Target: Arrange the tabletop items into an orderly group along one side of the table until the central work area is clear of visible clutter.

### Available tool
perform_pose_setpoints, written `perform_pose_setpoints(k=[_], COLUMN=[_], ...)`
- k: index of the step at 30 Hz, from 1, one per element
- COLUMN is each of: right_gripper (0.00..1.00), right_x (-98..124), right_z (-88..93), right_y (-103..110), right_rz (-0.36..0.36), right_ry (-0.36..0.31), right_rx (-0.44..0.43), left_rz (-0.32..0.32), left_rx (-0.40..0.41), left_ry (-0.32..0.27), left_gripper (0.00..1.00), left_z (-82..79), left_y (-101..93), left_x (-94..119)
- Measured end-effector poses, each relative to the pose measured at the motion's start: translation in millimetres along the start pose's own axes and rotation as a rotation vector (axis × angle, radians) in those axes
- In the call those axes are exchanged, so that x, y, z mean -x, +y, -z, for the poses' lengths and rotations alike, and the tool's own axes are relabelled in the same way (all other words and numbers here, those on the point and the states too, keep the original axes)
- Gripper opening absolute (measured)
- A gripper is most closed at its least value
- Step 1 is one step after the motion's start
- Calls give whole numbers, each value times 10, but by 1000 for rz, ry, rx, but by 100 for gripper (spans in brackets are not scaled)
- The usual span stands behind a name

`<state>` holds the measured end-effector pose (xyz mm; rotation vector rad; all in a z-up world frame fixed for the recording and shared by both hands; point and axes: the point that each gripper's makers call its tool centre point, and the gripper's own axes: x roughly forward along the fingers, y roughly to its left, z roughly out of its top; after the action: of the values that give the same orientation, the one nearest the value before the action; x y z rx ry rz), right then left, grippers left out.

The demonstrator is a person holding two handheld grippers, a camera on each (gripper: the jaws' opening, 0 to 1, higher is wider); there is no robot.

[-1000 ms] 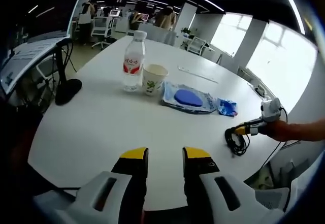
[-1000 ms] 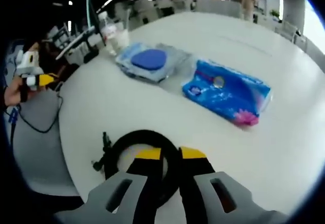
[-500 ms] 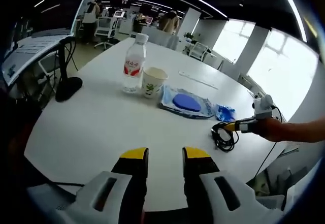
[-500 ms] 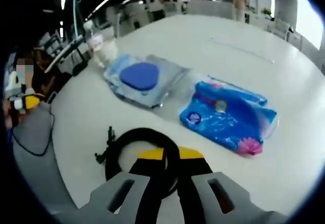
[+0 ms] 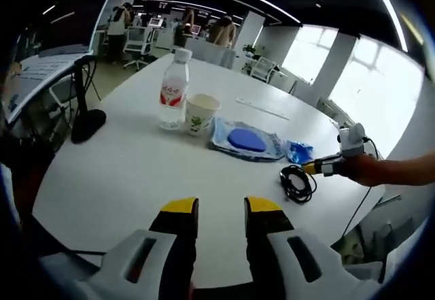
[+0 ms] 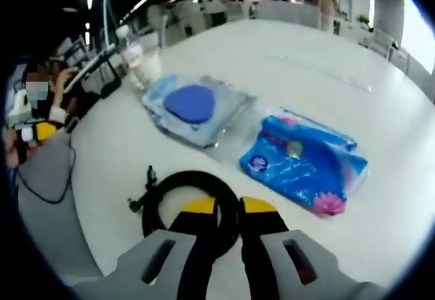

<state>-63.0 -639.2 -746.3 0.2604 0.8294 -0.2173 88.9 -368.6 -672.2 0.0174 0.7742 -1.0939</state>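
Observation:
My right gripper [image 6: 228, 207] is shut on a coiled black cable [image 6: 163, 192] lying on the white table [image 6: 380, 109]. In the left gripper view the same cable coil [image 5: 297, 181] lies near the table's right edge, with the right gripper [image 5: 319, 169] and a hand on it. Just beyond the coil are a blue tissue pack [image 6: 302, 164] and a clear bag holding a blue pad [image 6: 194, 107]. Further on stand a paper cup [image 5: 201, 113] and a water bottle [image 5: 172, 89]. My left gripper [image 5: 222, 208] is open over the near table edge, nothing between its jaws.
A black round base with a pole [image 5: 88, 124] stands at the table's left edge. A thin clear strip [image 5: 264, 107] lies on the far side of the table. Office chairs and people are in the background. Bare white table [image 5: 136, 171] spreads ahead of my left gripper.
The right gripper has carried the cable coil inward from the table's edge, closer to the tissue pack. The left gripper's jaws have stayed as they were.

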Motion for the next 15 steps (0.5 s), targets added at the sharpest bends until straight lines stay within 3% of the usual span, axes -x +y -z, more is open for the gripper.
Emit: perform_pose_setpoints(k=[2, 7, 15], right_gripper=[13, 24, 36], right_x=[61, 466, 940], right_z=[-65, -301, -54], right_y=[-1, 116, 312], right_rz=[2, 0, -2], right_ry=[-26, -158, -199], right_rx=[11, 104, 93], left_rz=[0, -12, -15], left_rx=[-3, -24, -86], left_ry=[-2, -8, 0], left_gripper=[25, 25, 28], left_z=[-17, -67, -102], left_y=[2, 26, 29], left_x=[-14, -3, 16])
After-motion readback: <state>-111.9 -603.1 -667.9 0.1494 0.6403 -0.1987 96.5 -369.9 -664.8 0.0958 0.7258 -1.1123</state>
